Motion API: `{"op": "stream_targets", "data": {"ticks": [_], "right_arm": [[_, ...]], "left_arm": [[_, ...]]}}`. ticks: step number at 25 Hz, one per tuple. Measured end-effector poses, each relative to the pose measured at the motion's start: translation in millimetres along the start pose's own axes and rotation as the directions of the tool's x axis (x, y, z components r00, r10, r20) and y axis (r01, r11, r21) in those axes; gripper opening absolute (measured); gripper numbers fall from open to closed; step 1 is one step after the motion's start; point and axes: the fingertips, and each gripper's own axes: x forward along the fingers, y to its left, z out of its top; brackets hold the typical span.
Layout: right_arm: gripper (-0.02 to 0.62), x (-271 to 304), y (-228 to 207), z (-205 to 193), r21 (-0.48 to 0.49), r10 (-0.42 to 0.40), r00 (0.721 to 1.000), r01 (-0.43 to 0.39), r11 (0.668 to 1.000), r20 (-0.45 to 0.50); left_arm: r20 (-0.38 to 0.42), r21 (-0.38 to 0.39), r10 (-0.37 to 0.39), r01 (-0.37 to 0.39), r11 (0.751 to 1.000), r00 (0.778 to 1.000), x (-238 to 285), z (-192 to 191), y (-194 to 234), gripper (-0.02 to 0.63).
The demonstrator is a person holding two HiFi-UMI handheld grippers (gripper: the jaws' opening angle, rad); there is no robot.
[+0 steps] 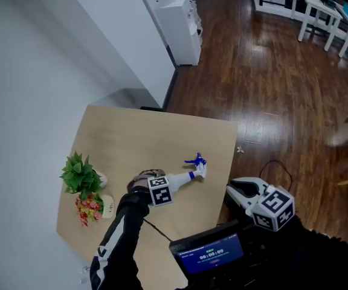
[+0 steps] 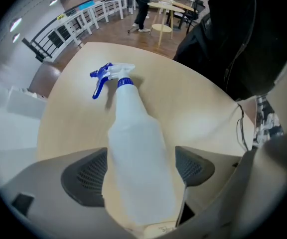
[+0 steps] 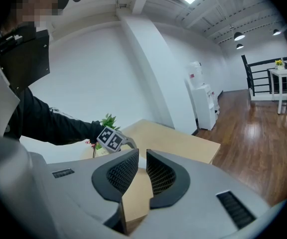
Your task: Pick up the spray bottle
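Note:
A white spray bottle [image 1: 185, 177] with a blue trigger head lies on its side on the light wooden table [image 1: 144, 132]. Its nozzle points toward the table's right edge. My left gripper [image 1: 161, 185] points straight down over the bottle's body. In the left gripper view the bottle [image 2: 136, 148] runs between the jaws of this gripper [image 2: 141, 171], which stand wide open around it; the right pad [image 2: 196, 168] is clear of it. My right gripper [image 1: 239, 190] hangs off the table's near right corner. In its own view the right gripper [image 3: 141, 158] has its jaws nearly together with nothing between them.
A green potted plant [image 1: 80, 174] and a small bunch of red flowers [image 1: 89, 207] stand at the table's left edge. A screen [image 1: 207, 252] sits at the near edge. A white cabinet [image 1: 180, 23] stands by the wall, white tables [image 1: 325, 8] across the wooden floor.

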Motion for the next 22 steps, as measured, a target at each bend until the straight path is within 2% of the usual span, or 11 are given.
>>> {"op": "stream_targets", "data": {"ticks": [3,9,15,22], "right_arm": [[0.035,0.0,-4.9,0.3,0.004,-0.007,1.0,0.007,1.0,-0.003],[0.035,2.5,-1.3,1.7,-0.006,-0.006,1.0,0.006,1.0,-0.003],[0.035,-2.6,-11.3,-6.3,0.002,-0.029,0.999,0.029,1.0,-0.021],[0.035,2.8,1.2,-2.7,-0.011,-0.011,1.0,0.011,1.0,-0.013]], "left_arm": [[0.027,-0.056,-0.045,0.046,0.997,0.999,5.2,6.6,1.0,0.439],[-0.034,-0.03,-0.05,0.049,0.998,0.998,40.3,-5.2,7.3,0.439],[-0.017,-0.045,-0.048,0.048,0.998,0.999,51.8,-1.9,4.4,0.443],[-0.025,-0.028,-0.052,0.051,0.998,0.998,51.6,-2.7,4.1,0.442]]}}
